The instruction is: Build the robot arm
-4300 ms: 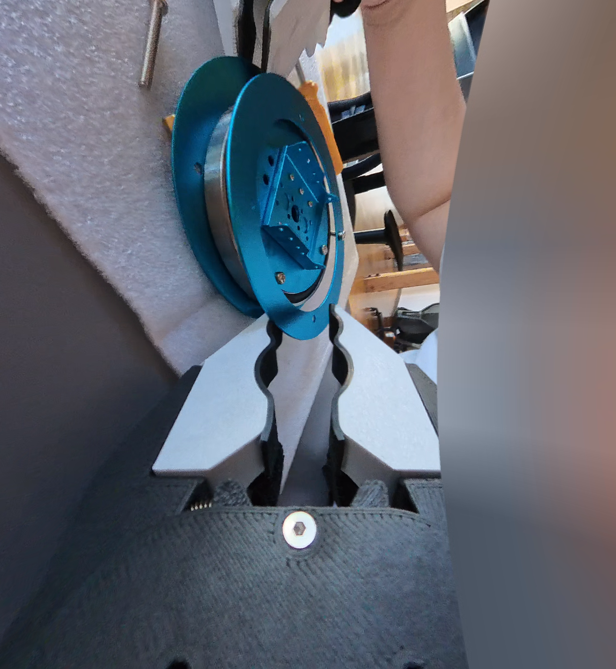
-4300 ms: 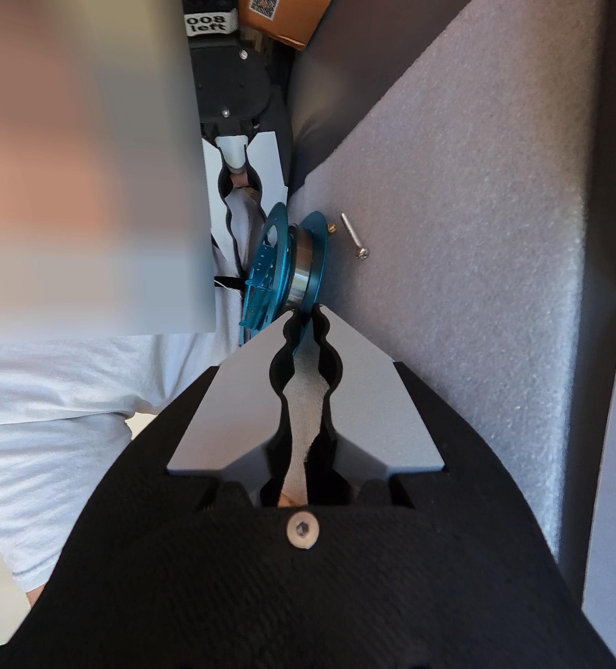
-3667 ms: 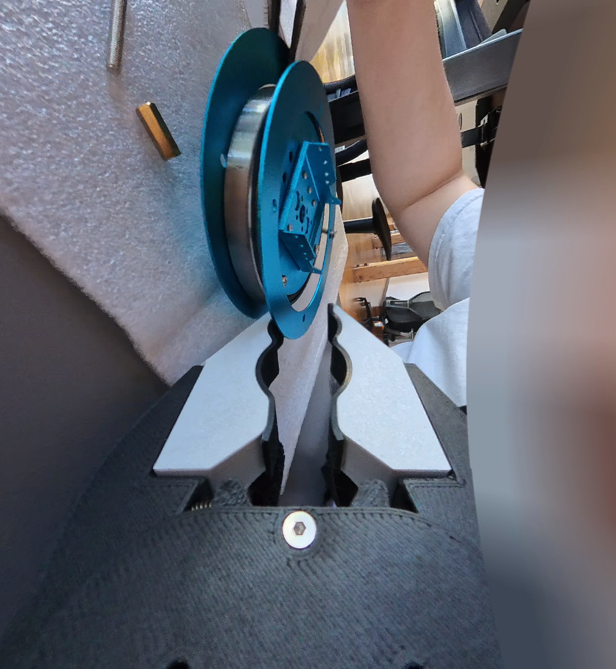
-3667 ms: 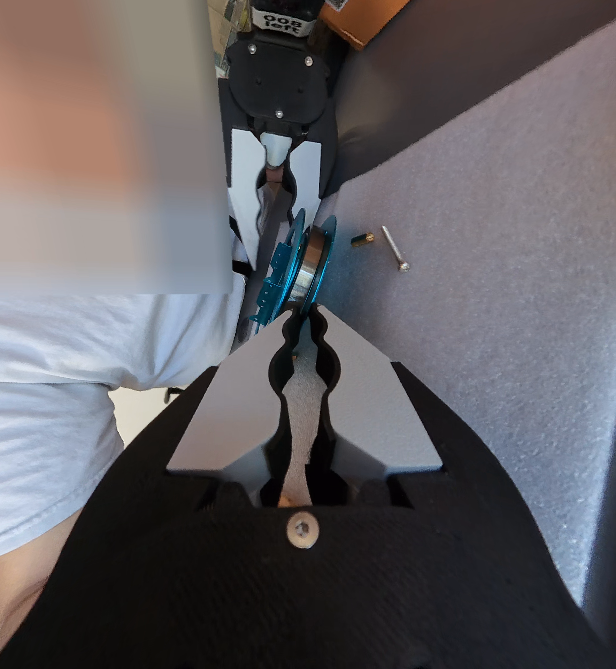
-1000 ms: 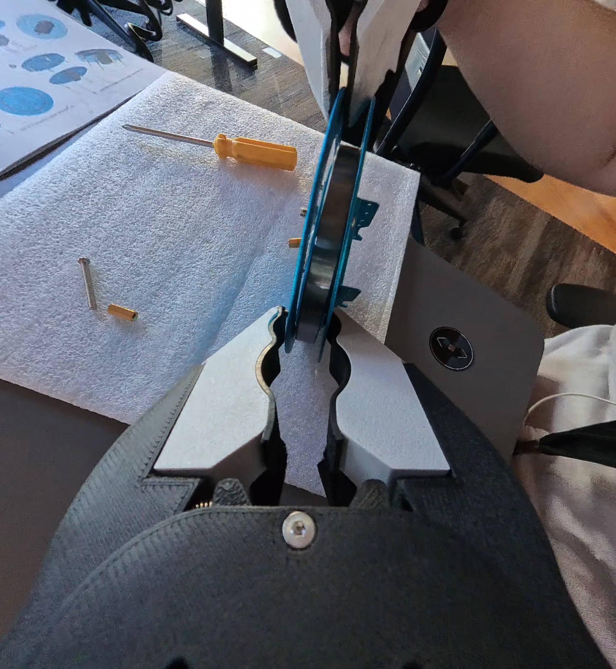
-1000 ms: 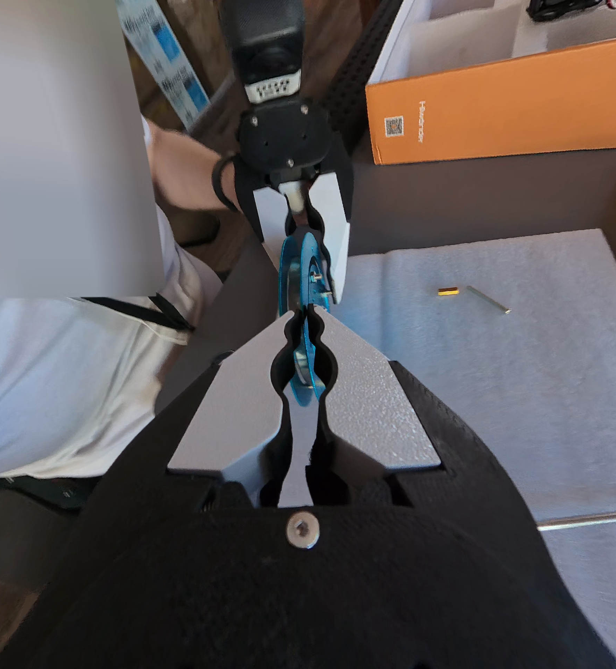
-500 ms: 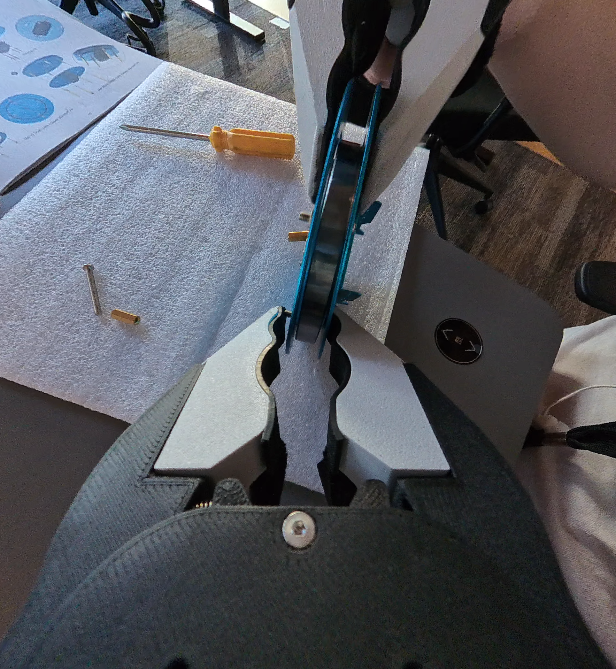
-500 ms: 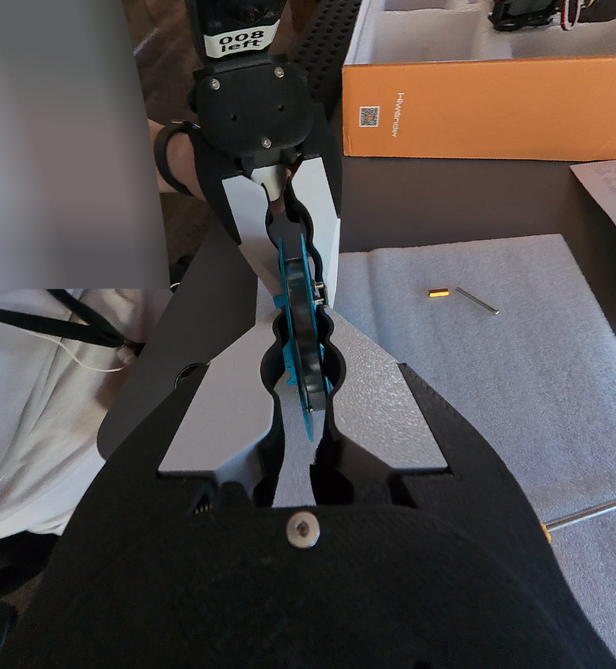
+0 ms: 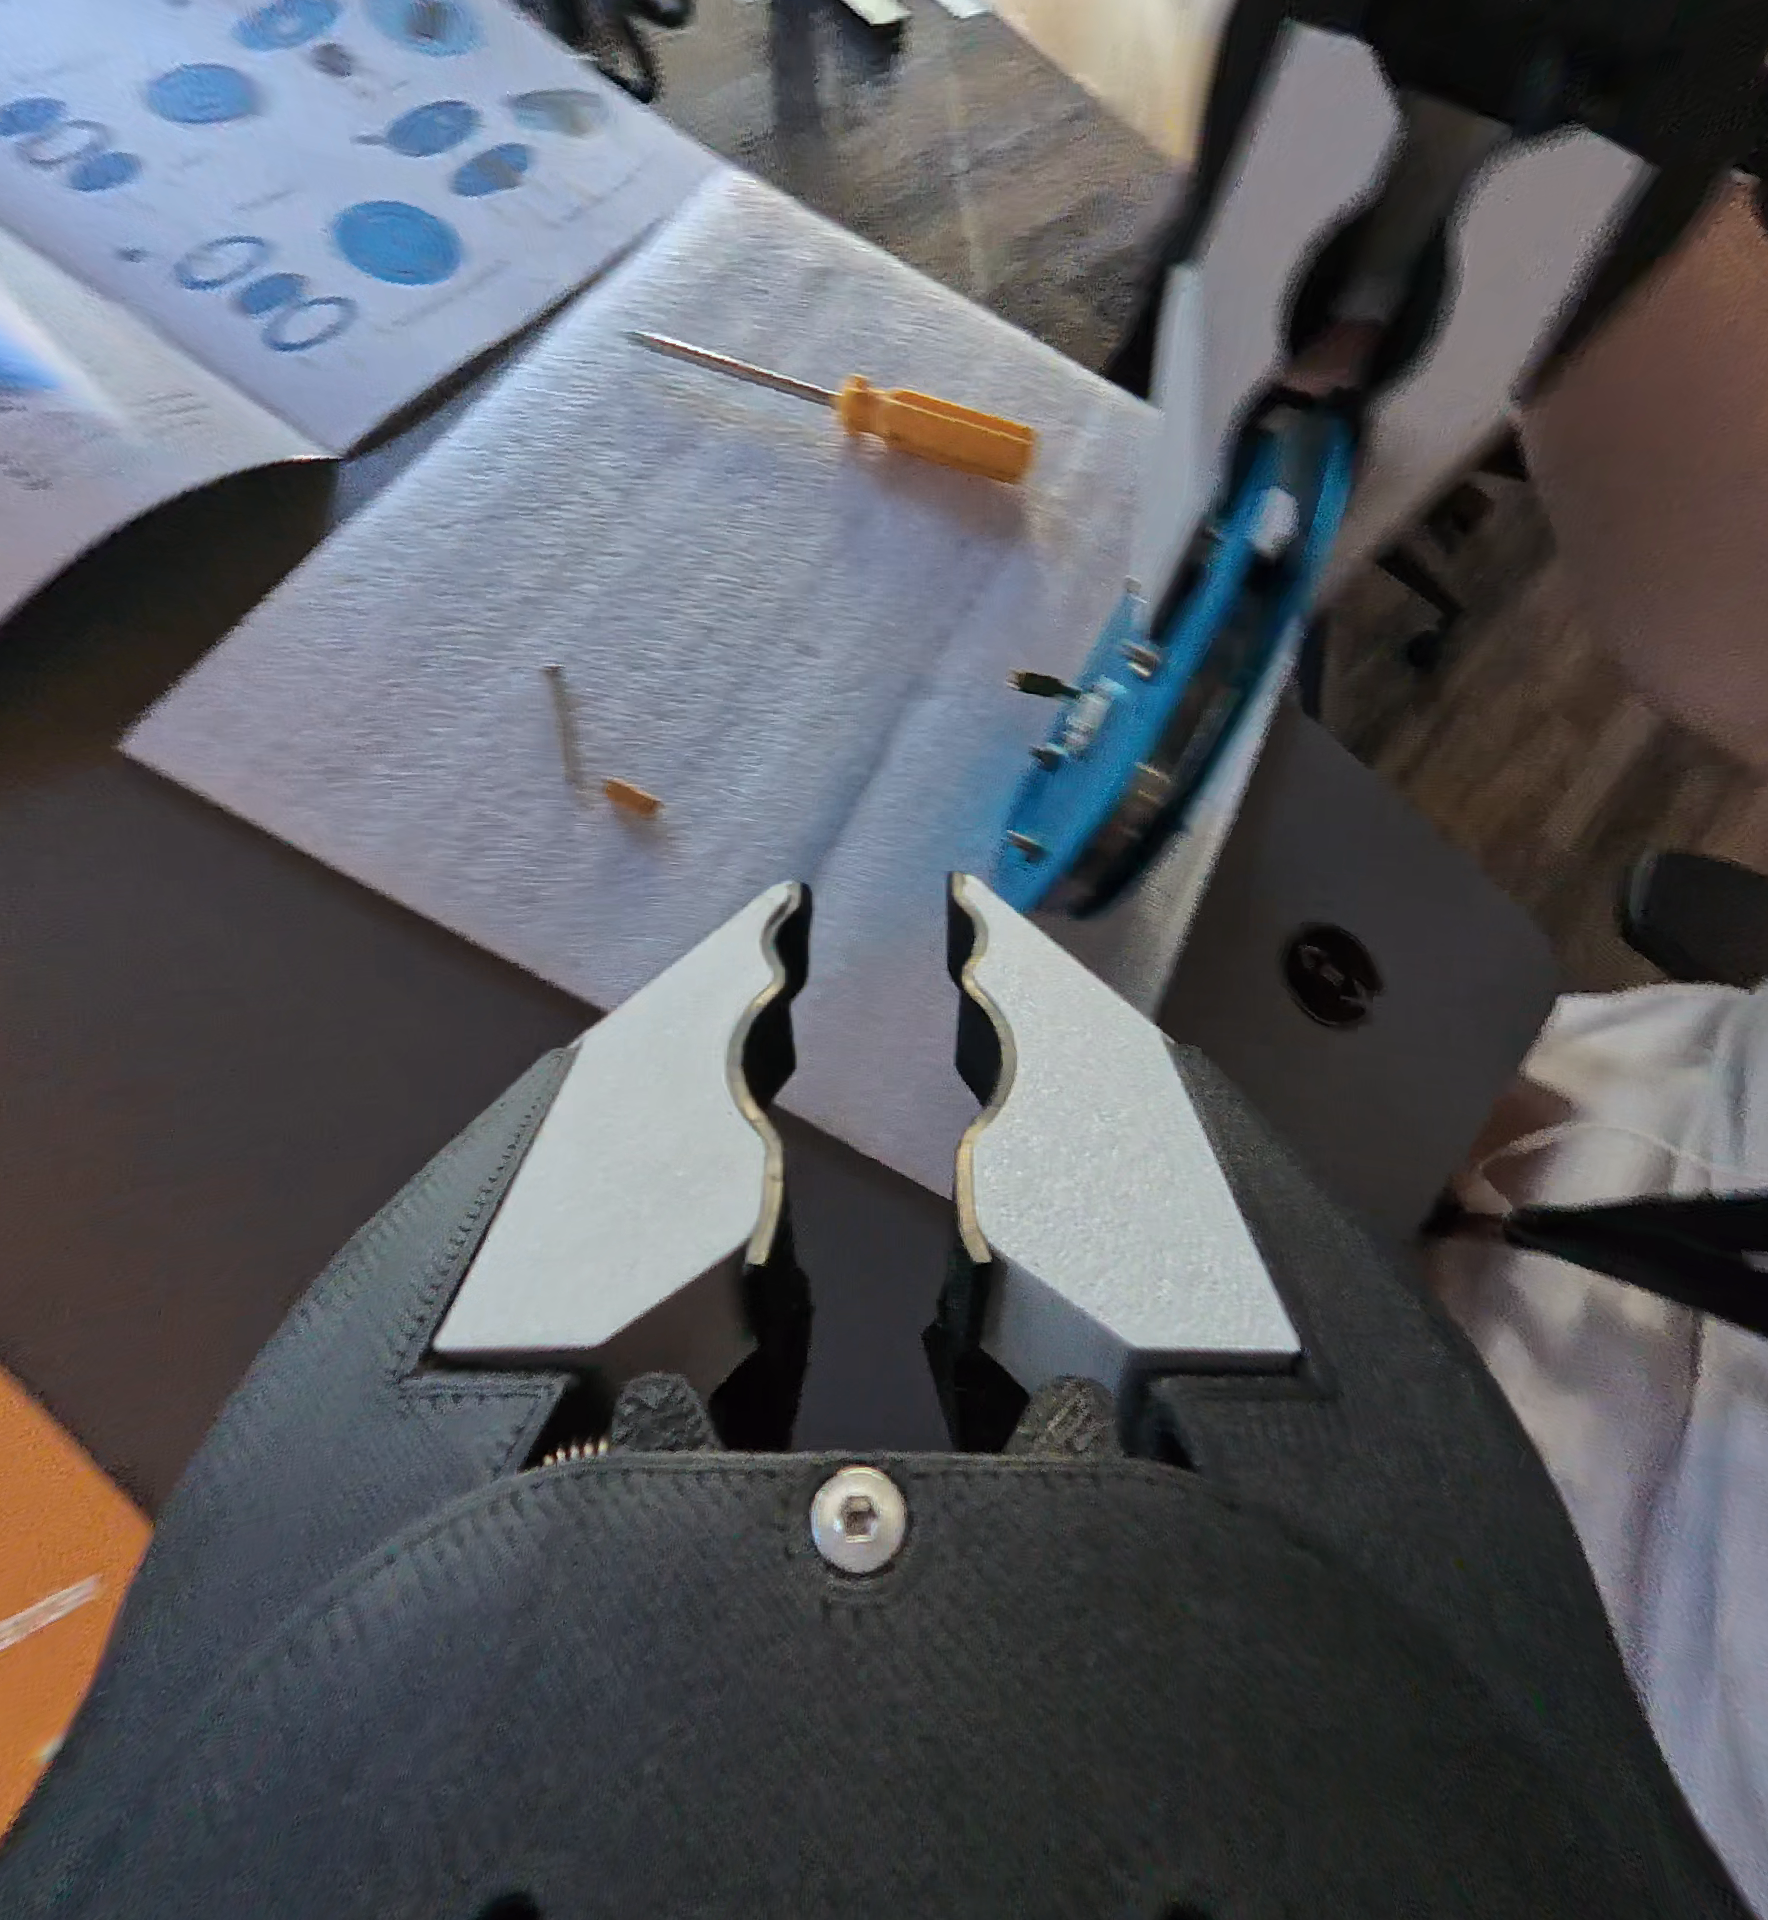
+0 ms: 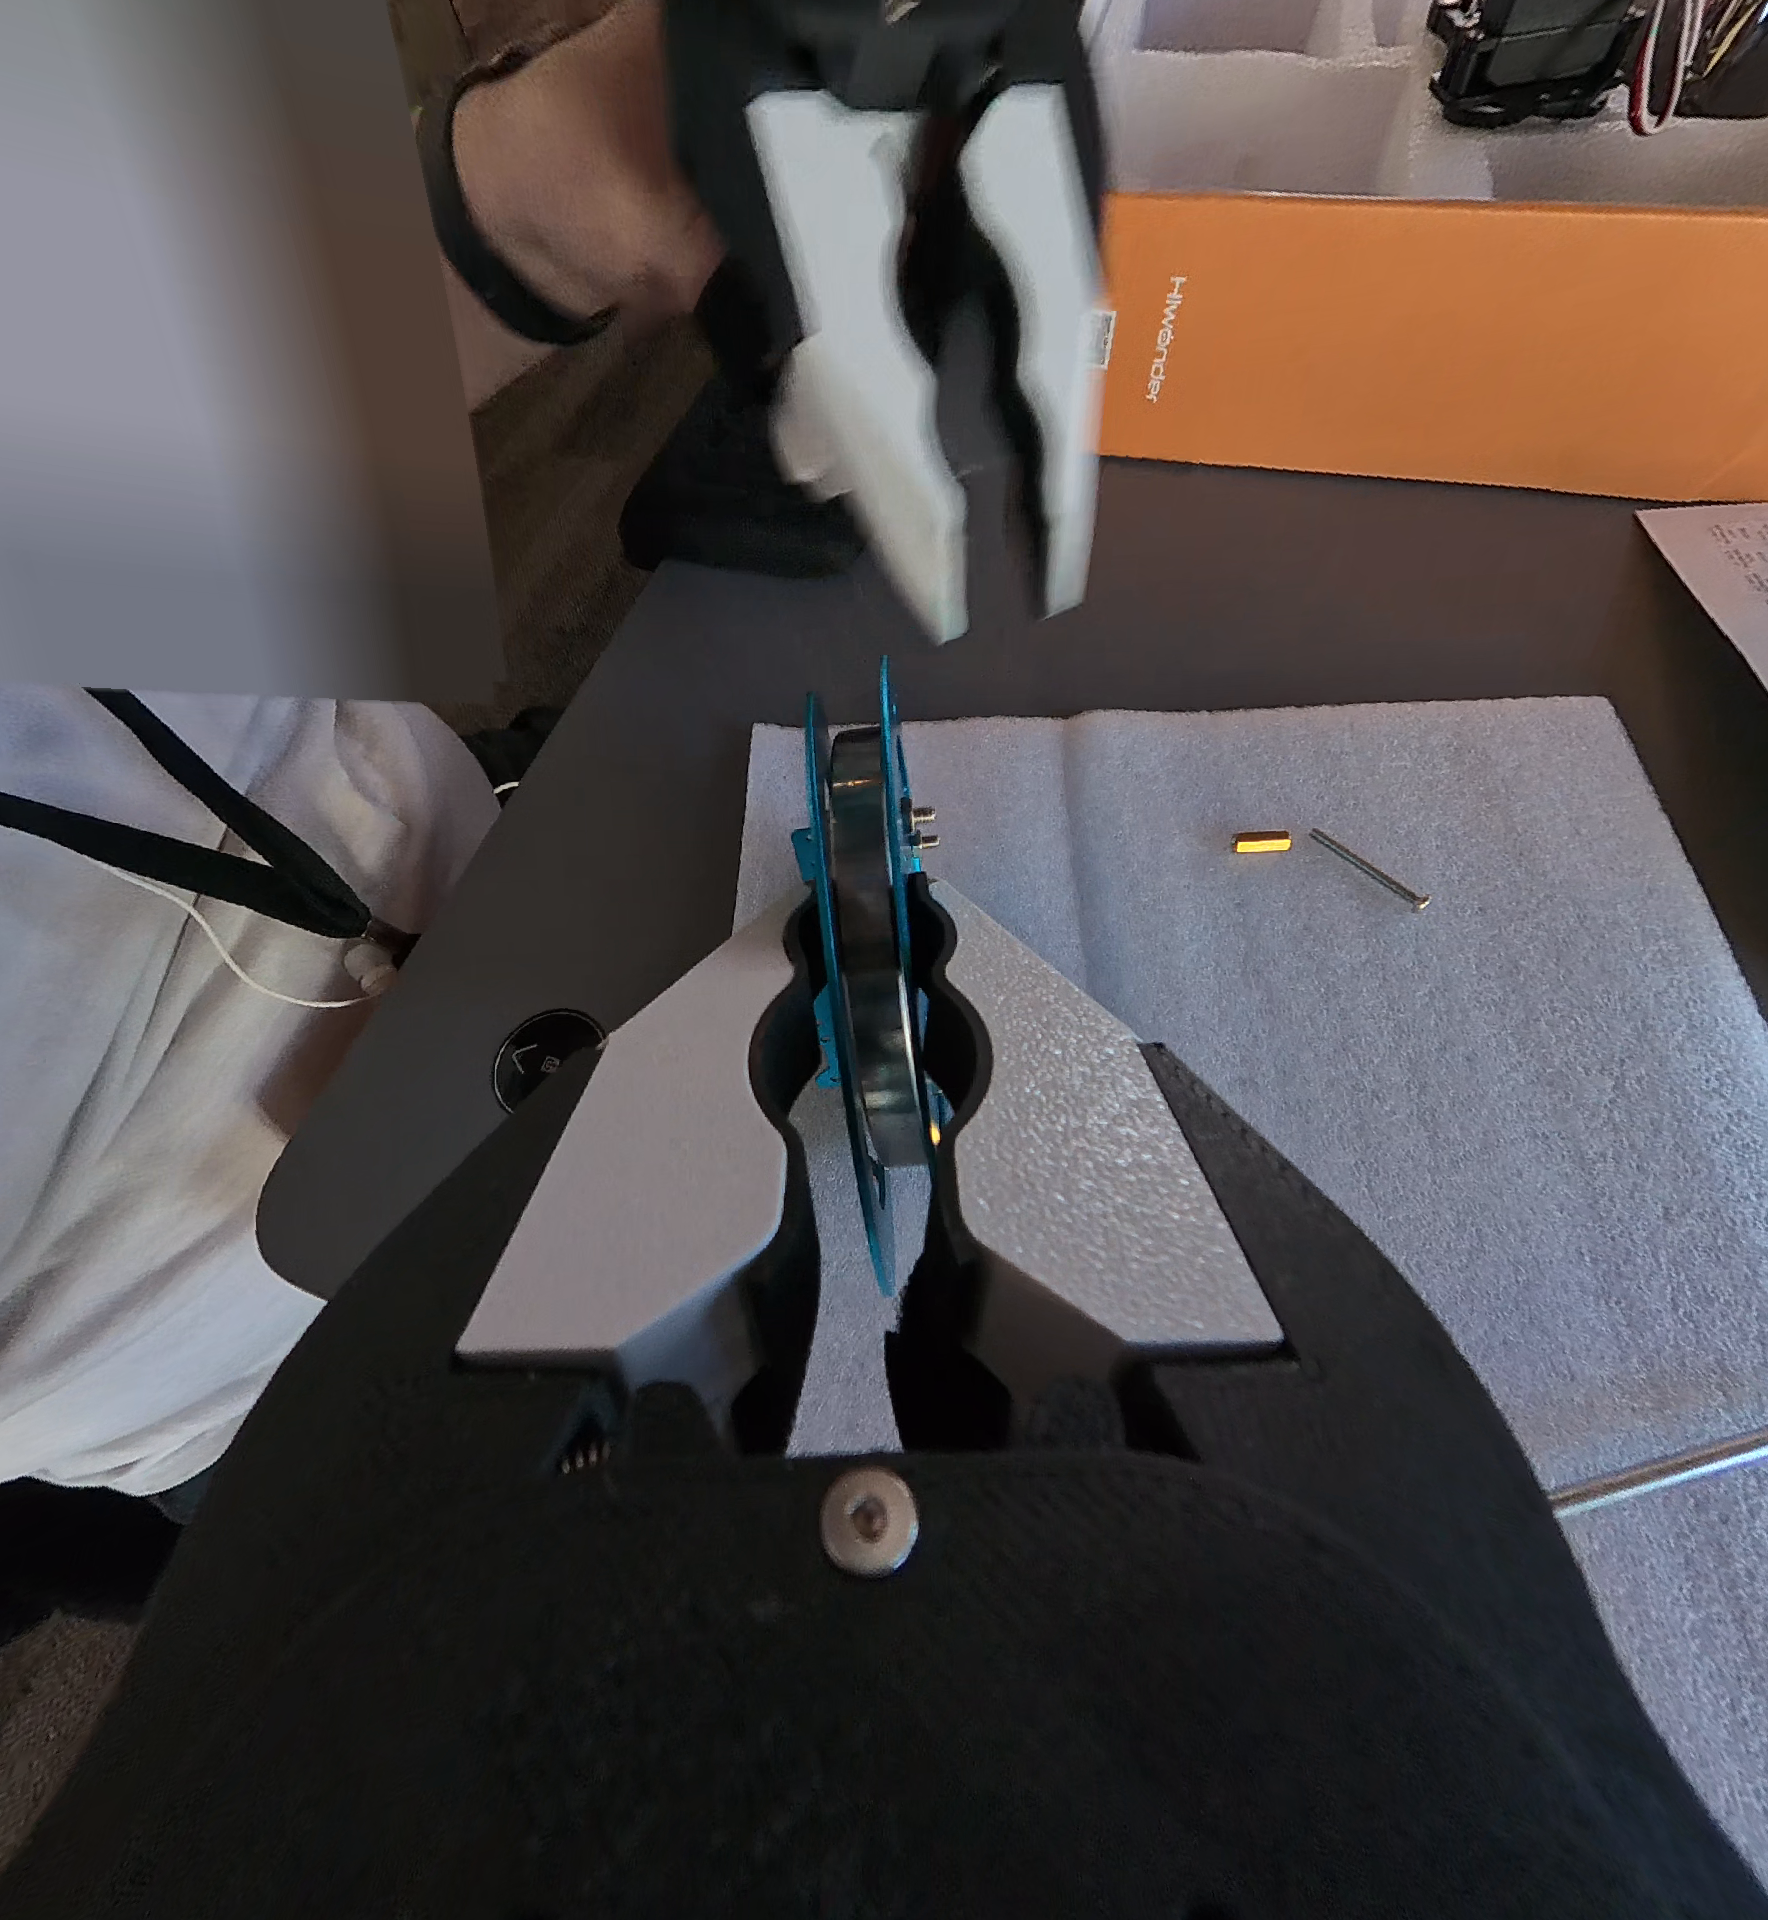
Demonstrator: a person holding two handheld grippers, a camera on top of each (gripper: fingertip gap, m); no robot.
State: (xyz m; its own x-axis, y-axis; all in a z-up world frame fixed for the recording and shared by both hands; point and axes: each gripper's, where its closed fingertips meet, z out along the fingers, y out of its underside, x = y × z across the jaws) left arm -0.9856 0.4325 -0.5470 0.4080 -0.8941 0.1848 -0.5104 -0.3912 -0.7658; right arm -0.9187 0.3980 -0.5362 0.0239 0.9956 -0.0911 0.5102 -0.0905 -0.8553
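Observation:
A blue two-disc wheel assembly (image 10: 864, 987) with a silver ring between the discs stands on edge, clamped between my right gripper's fingers (image 10: 1046, 1060). My right gripper (image 10: 864, 909) is shut on it above a white foam sheet (image 10: 1379, 1091). My left gripper (image 9: 878, 904) is open and empty, a short way left of the assembly (image 9: 1171, 665). In the right wrist view the left gripper (image 10: 1005, 613) hovers blurred above the assembly, apart from it. The right gripper (image 9: 1275, 436) shows at the top right of the left wrist view.
On the foam lie a brass standoff (image 10: 1259, 844), a long screw (image 10: 1368, 871) and an orange-handled screwdriver (image 9: 921, 421). An orange box (image 10: 1482, 332) stands at the back, a printed sheet (image 9: 236, 208) beside the foam. A person in a white shirt (image 10: 80, 1039) sits at the desk edge. Spacing between my two grippers at the tips: around 9 centimeters.
My left gripper has opened, let go of the blue assembly and pulled back. The right gripper now holds the assembly alone, seated deeper between its fingers.

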